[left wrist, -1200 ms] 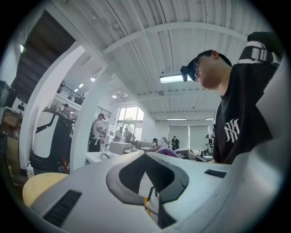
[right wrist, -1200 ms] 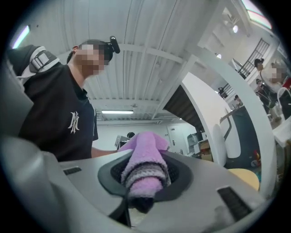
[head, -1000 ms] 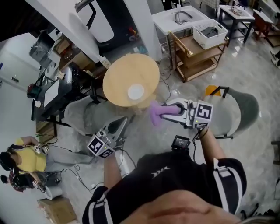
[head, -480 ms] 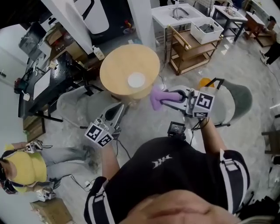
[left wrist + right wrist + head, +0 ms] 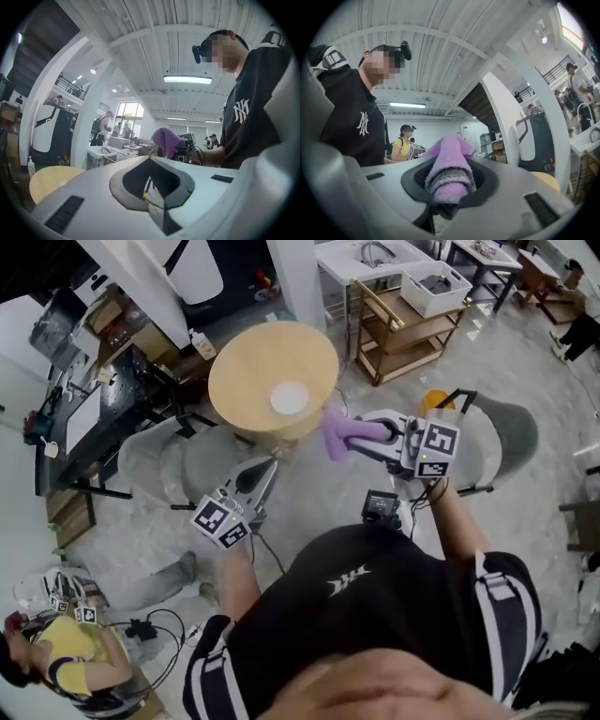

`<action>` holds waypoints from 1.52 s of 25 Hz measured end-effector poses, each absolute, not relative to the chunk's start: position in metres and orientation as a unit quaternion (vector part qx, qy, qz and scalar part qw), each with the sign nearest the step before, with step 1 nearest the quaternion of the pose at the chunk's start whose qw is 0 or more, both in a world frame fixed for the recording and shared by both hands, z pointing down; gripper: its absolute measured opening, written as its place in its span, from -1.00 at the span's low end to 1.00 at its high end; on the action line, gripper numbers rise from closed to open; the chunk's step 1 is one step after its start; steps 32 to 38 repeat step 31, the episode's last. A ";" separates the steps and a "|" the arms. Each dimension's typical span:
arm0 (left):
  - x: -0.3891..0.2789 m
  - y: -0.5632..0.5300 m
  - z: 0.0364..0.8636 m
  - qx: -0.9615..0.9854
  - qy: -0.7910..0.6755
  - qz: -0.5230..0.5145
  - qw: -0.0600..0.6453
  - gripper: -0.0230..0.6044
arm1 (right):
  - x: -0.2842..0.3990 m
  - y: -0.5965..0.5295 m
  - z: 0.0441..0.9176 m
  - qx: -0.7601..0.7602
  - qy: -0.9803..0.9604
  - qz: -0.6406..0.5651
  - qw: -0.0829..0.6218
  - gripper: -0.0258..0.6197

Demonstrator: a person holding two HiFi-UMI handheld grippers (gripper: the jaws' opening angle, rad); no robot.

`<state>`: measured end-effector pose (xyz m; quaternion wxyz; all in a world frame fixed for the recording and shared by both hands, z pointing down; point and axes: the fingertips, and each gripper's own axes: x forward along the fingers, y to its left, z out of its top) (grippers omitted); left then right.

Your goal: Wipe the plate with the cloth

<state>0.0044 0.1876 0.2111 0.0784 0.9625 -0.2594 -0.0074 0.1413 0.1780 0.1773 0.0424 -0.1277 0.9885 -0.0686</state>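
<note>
**A:** Where's the cloth?

**B:** It's pinched in the right gripper [image 5: 367,432]. The purple cloth [image 5: 337,433] sticks out past the tips as a folded wad. In the right gripper view the jaws are clamped on it and it fills the gap between them.

**A:** And the plate?

**B:** The white plate [image 5: 289,397] lies on the round wooden counter [image 5: 246,367], a little toward the counter's 5 o'clock side. In the head view it sits at about 10 o'clock from the cloth, near but apart. The cloth itself is just outside the counter's rim.

**A:** What about the left gripper?

**B:** The left gripper [image 5: 266,470] is pressed together with nothing in it. Its own view shows the two jaws meeting in a thin seam. It sits at the counter's 6 o'clock, and the plate is at roughly 12 o'clock from its tips.

**A:** Any containers?

**B:** There's a white bin [image 5: 434,285] at 1 o'clock from the counter, beyond a wooden shelf cart [image 5: 403,329]. Something dark lies in it, but I can't tell what.

**A:** What do the gripper views add?

**B:** Neither shows the plate; each catches only a slice of the counter. The left gripper view looks across at the cloth. The right gripper view shows a person in a yellow shirt [image 5: 401,146] at 9 o'clock from the cloth.
</note>
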 end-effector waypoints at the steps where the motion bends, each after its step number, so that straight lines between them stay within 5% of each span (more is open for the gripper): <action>1: 0.008 0.188 0.212 0.963 -0.257 -0.006 0.079 -0.88 | 0.144 0.180 0.178 -0.132 0.988 -0.066 0.041 -0.63; 38: 0.018 0.201 0.215 0.962 -0.246 -0.019 0.117 -0.89 | 0.146 0.190 0.177 -0.146 0.987 -0.034 0.058 -0.64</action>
